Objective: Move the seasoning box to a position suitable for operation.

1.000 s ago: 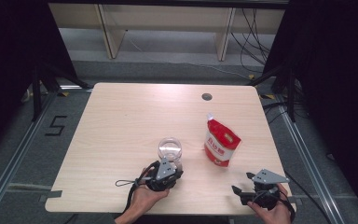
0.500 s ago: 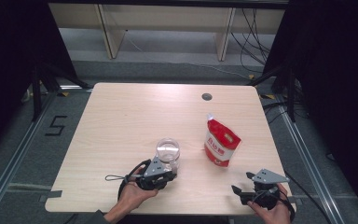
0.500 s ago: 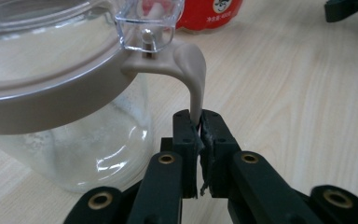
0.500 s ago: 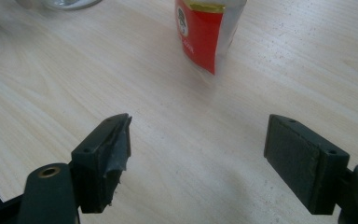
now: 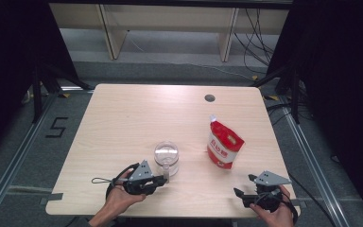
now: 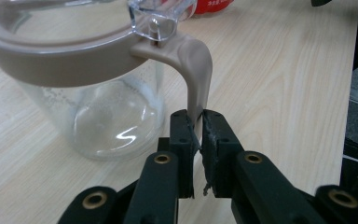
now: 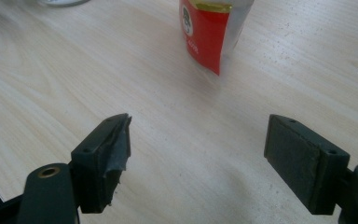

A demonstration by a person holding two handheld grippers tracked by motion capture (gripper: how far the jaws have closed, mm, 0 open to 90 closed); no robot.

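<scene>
The left gripper [image 6: 195, 135] pinches the glass jug's [image 6: 98, 88] beige handle [image 6: 196, 70]. The right gripper [image 7: 198, 154], jaws wide, faces the red pouch [image 7: 209, 28] straight ahead.

One wooden worktop [image 5: 123, 123] carries two things. There is one clear glass jug [image 5: 166, 156] with a beige rim and handle, directly ahead of the left tongs [image 5: 163, 178]. There is one red pouch [image 5: 224, 145] standing ahead of the right tongs [image 5: 244, 187]. Two tongs in all, one per hand. One round dark hole [image 5: 210, 98] sits far beyond both tongs.
</scene>
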